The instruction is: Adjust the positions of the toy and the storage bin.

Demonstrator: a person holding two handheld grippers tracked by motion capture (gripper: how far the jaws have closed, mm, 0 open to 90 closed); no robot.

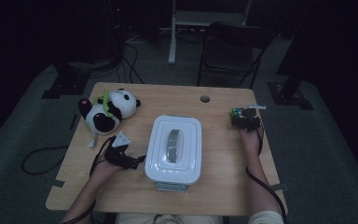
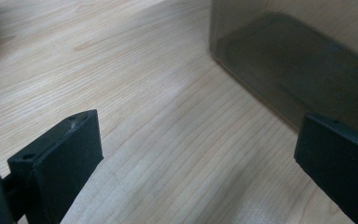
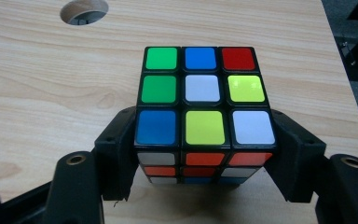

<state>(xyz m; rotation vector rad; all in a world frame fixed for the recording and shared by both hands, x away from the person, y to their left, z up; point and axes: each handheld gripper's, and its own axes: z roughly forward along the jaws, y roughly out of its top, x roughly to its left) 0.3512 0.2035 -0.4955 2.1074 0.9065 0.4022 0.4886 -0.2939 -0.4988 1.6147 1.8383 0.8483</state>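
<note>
The puzzle cube [image 3: 204,109] sits at the desk's [image 1: 214,191] right edge, clamped between the right hand-held gripper's [image 3: 205,154] jaws — seemingly just grasped, transfer undone. The lidded white box [image 1: 174,148] stays closed; the left hand-held gripper [image 2: 198,158] rests released beside it.

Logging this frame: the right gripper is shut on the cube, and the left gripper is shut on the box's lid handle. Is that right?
Not quite. The right gripper is shut on the cube, but the left gripper is open, its jaws wide apart over bare table beside the box, as the left gripper view shows. The high view puts it left of the box, off the lid handle.
</note>
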